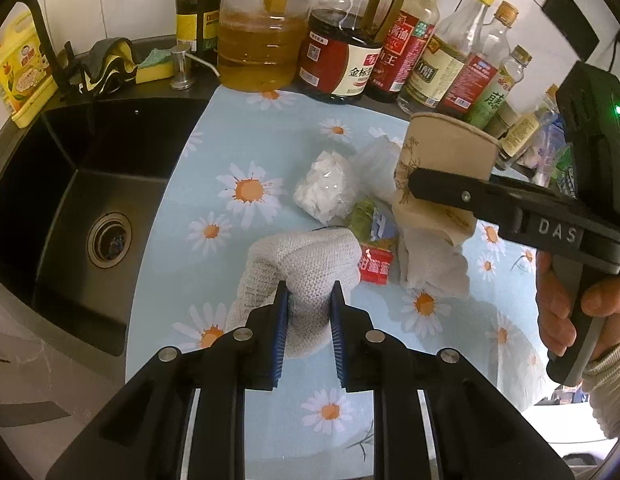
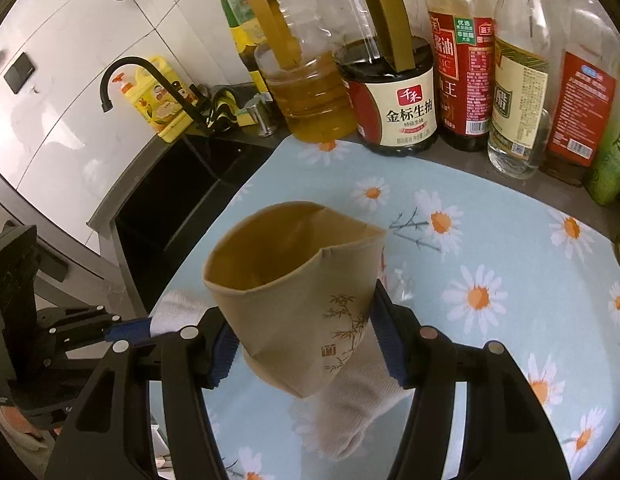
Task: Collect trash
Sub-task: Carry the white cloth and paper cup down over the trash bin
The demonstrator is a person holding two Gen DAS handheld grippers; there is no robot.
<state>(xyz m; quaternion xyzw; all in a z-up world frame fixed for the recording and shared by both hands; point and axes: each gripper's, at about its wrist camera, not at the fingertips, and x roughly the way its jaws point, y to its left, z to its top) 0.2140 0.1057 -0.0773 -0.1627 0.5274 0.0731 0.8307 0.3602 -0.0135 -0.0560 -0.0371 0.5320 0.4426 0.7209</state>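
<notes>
My left gripper [image 1: 310, 312] is shut on a white knitted cloth [image 1: 306, 264] that lies bunched on the daisy-print mat [image 1: 238, 152]. To the right, my right gripper [image 2: 306, 350] is shut on a squashed brown paper cup [image 2: 294, 292], held above the mat; its near finger [image 1: 461, 196] crosses the cup [image 1: 445, 148]. A textured paper towel [image 1: 429, 264] sits just under the cup; I cannot tell whether it is lifted. Between the grippers lie a clear bag of white bits [image 1: 323, 188], a green-blue wrapper [image 1: 369, 224] and a red wrapper [image 1: 375, 266].
A black sink [image 1: 90, 200] with a black faucet [image 2: 122, 72] drops off left of the mat. Oil and sauce bottles [image 1: 345, 52] line the back wall. A soap pump [image 1: 182, 68] and sponges stand behind the sink. A person's hand [image 1: 561, 300] holds the right gripper.
</notes>
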